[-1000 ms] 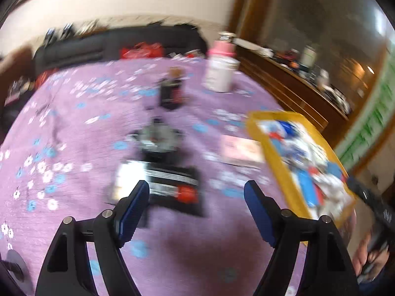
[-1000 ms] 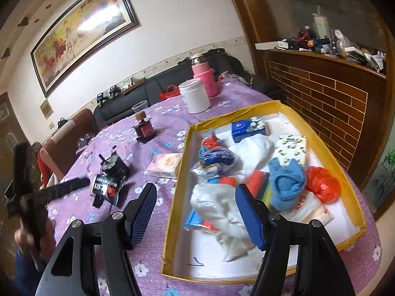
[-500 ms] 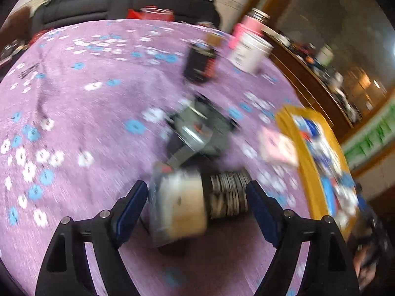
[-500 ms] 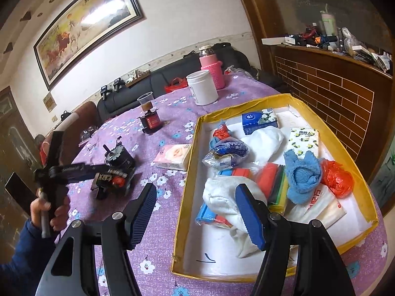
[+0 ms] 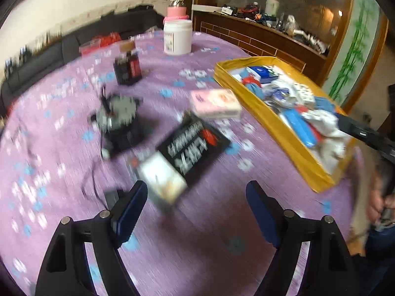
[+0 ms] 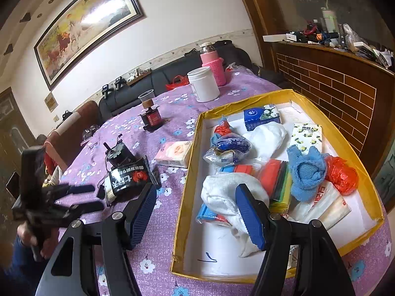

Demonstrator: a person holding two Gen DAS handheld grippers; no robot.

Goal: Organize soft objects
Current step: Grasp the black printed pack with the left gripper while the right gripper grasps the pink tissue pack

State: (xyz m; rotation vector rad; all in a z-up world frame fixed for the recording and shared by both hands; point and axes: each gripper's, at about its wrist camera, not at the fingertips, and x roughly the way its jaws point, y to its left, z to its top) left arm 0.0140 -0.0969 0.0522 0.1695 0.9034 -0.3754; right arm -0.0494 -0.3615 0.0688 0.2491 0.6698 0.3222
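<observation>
left wrist view is motion-blurred — the black packet (image 5: 195, 145) shows unreadable white lettering. left gripper (image 5: 196, 206) and right gripper (image 6: 195, 213) both gape wide, empty — yellow tray (image 6: 187, 172) edge partly hidden.

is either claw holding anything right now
No. The left claw is open above the black packet, and the right claw is open and empty.

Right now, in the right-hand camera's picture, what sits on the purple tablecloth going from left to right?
Black packet → pink tissue pack → yellow-rimmed box of soft things, ending with the blue cloth → orange bag.
</observation>
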